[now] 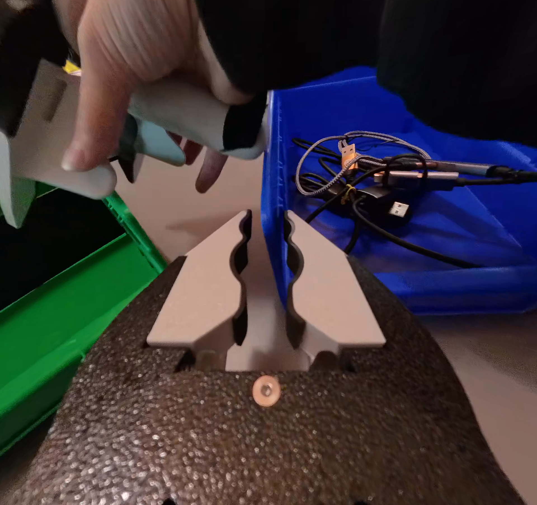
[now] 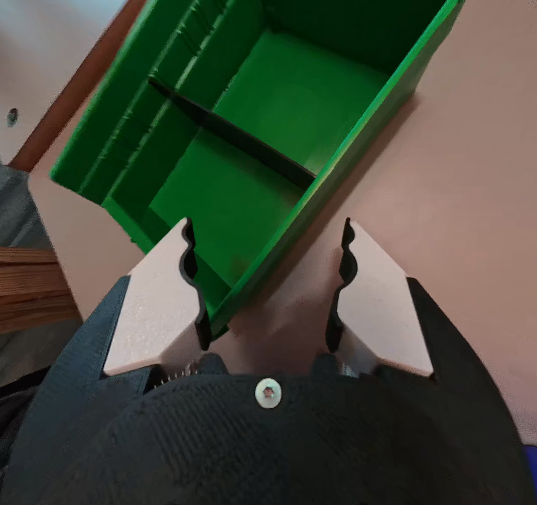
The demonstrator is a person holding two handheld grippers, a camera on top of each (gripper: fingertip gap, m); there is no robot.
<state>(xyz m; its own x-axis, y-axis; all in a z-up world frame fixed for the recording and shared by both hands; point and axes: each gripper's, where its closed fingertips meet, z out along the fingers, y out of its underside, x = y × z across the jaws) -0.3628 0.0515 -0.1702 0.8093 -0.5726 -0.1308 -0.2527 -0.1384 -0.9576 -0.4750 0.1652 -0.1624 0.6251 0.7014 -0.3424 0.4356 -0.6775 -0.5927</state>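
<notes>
While both tongs gape w/ nothing: left tongs (image 1: 267, 214) by blue bin (image 1: 436, 287) w/ cables (image 1: 363, 171); right tongs (image 2: 268, 223) over green bin (image 2: 334, 185).

Glossy plastic blue bin (image 1: 334, 107) and green bin (image 2: 290, 98); braided cable (image 1: 316, 171); matt tabletop (image 2: 436, 171).

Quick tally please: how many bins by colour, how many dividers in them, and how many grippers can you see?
Green bin: 1
Blue bin, holding a tangle of cables: 1
Black divider in the green bin: 1
Grippers: 2, left gripper and right gripper
Total: 5
</notes>
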